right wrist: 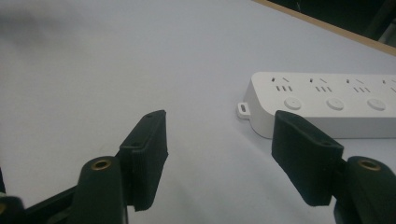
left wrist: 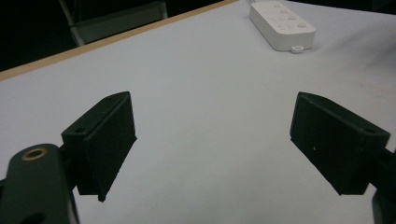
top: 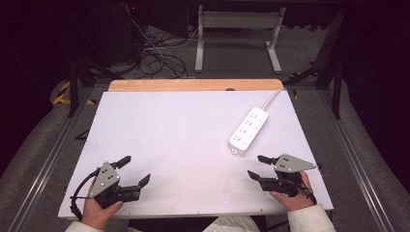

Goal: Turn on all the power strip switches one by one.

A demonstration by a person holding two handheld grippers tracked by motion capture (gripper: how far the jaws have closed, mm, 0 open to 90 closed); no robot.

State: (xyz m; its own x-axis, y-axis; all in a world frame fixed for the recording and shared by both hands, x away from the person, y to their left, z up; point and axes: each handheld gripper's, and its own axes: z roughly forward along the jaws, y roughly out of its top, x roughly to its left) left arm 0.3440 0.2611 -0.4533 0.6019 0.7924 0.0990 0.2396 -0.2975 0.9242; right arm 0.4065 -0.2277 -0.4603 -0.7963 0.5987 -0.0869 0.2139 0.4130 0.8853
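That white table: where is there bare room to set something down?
Most of the table is bare: the whole stretch from the wooden far edge down between the left gripper and right gripper. The one occupied patch is far right, where the power strip and its cord lie.

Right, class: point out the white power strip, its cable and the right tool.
Power strip (top: 247,130), high view: middle of its top face.
Cable (top: 272,99), high view: white lead running from the strip's far end.
Right tool (top: 256,166), high view: midway between its open fingertips.
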